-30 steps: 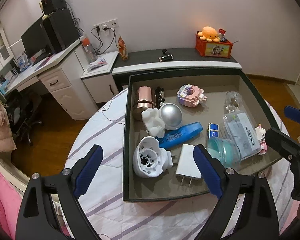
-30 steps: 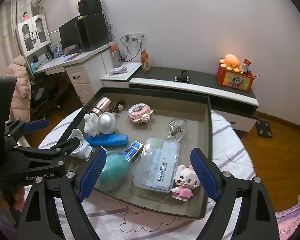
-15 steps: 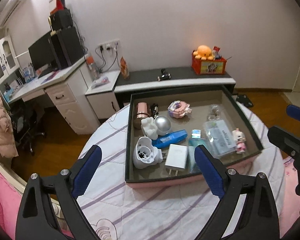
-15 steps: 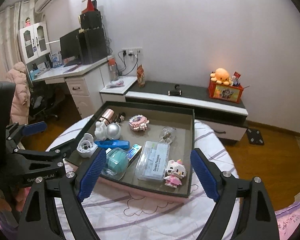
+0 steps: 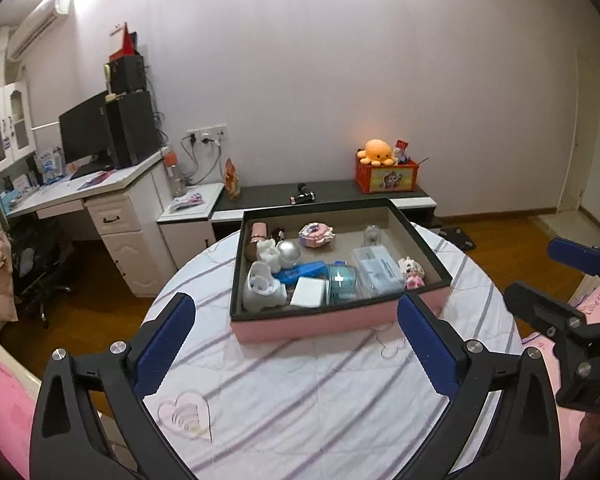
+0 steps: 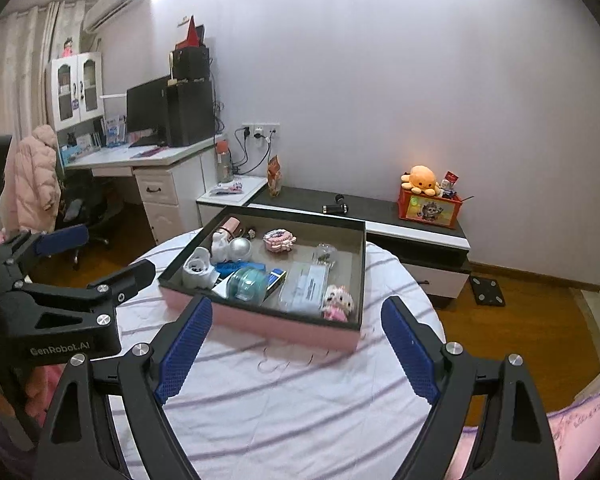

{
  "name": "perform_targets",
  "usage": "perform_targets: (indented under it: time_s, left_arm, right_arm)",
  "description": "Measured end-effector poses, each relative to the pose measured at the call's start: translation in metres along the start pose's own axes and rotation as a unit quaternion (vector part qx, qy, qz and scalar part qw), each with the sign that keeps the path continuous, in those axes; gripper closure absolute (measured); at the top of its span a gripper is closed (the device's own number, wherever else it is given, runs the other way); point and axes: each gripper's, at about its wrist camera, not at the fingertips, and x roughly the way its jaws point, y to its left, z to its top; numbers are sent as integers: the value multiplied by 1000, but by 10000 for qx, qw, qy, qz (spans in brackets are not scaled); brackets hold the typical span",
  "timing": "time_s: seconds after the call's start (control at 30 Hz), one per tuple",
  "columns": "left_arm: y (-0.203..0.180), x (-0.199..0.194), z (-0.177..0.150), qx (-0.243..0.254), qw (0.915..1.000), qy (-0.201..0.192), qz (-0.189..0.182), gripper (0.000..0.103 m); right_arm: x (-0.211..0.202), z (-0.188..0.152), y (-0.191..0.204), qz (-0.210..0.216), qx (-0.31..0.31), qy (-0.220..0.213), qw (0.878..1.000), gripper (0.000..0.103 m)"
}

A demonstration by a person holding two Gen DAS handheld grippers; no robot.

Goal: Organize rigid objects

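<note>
1. Now your left tool is spread wide with nothing between its blue pads; its jaws have just been opening, above the striped cloth of the round counter.
2. Ahead of both tools sits the pink-walled tray, well apart from them.
3. Along its left side lie a white charger and a blue tube; mid-tray a teal jar; to the right a clear floss box and a small cat figure.
4. Your right tool is also open and empty, over the cloth short of the tray.
</note>
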Motion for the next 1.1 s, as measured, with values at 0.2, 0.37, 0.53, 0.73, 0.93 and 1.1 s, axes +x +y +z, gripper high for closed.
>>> perform_targets:
  time_s: [0.2,0.37,0.53,0.73,0.93,1.1]
  left_arm:
    - [-4,-34,-31,-213,9987,-455,-38,0]
    - [-10,-57,-49,-24,9966,-781,249,0]
    - [-10,-75,-60,-63,9924,-1188,316,0]
    - [-12,-83,-72,-77,9866,-1568,438,0]
    - [-11,-81,-83,-116,9835,-1770,354,0]
    - [-13,-79,-92,-36,9810,-1913,317,0]
  right_arm:
    - [-28,-29,1,-161,139,-102,9997,15]
    - [-43,-49,0,-116,364,-297,9988,15]
    - [-61,-59,4,-278,362,-798,9958,15]
    - [-73,-70,5,-508,416,-1329,9890,15]
    - [-76,-84,10,-843,195,-1704,9816,15]
    - [-80,-90,13,-982,163,-1882,9771,15]
